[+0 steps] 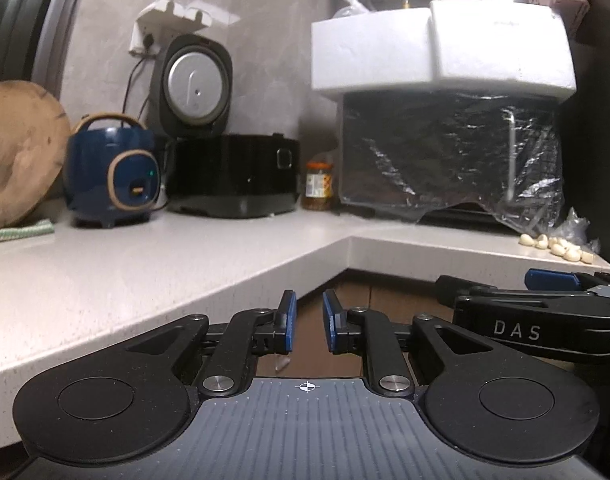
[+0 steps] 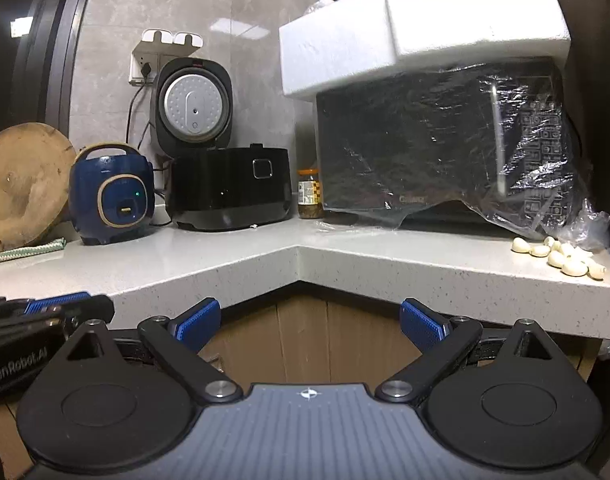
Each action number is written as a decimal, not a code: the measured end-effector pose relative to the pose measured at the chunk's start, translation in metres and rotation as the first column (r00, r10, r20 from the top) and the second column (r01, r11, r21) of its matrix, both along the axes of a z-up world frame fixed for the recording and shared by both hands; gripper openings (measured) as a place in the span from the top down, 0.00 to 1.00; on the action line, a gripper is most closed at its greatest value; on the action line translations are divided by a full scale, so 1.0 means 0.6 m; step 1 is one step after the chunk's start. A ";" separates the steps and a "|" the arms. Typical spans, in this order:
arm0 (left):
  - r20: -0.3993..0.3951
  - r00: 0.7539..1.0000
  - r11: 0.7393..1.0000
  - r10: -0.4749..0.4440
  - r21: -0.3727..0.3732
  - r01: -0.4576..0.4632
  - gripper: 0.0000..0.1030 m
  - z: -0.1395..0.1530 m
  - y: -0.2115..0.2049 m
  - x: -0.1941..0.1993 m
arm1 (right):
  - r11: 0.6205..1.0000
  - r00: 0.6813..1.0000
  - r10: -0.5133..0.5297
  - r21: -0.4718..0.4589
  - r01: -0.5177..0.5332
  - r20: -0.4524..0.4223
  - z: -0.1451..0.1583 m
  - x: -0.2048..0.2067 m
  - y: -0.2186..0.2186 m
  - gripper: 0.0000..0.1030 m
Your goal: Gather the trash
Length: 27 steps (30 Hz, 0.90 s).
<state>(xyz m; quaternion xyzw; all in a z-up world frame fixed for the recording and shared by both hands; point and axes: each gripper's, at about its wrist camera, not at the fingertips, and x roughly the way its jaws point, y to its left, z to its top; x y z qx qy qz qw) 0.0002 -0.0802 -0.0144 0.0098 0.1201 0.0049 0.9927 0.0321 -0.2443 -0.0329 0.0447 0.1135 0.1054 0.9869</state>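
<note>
Two grippers are held side by side below the inner corner of a pale L-shaped counter (image 2: 233, 264), in front of the brown cabinet fronts (image 2: 305, 340). The left gripper (image 1: 309, 324) is seen with its blue pads drawn close, a narrow gap remaining between them and nothing gripped. The right gripper (image 2: 309, 320) is held with its pads spread wide apart, also holding nothing. On the counter, a cluster of peeled garlic cloves (image 2: 561, 256) is scattered at the right end, near the front edge, with crumpled clear plastic (image 2: 585, 228) just behind it. A black oven wrapped in plastic film (image 2: 437, 148) is set behind the garlic, with white foam blocks (image 2: 405, 36) stacked on top. A small jar (image 2: 309, 194) is placed just left of the oven, then a black rice cooker with its lid raised (image 2: 229, 188), then a blue cooker (image 2: 111, 196). A round wooden board (image 2: 23, 184) is leaned at the counter's far left, with a striped cloth (image 2: 29, 250) lying in front of it.
</note>
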 end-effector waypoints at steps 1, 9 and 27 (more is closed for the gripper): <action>-0.003 1.000 1.000 0.001 -0.003 -0.001 0.82 -0.001 0.001 0.000 | 1.000 1.000 0.001 0.000 -0.001 -0.004 -0.001 0.001 0.000 0.06; -0.015 1.000 1.000 -0.003 -0.013 0.003 0.82 -0.002 0.006 -0.001 | 1.000 1.000 -0.002 -0.006 0.002 -0.012 -0.003 0.001 0.000 0.06; -0.033 0.999 1.000 -0.011 -0.023 0.011 0.82 -0.004 0.012 0.003 | 1.000 0.999 -0.004 -0.017 0.004 -0.032 -0.009 0.011 0.005 0.06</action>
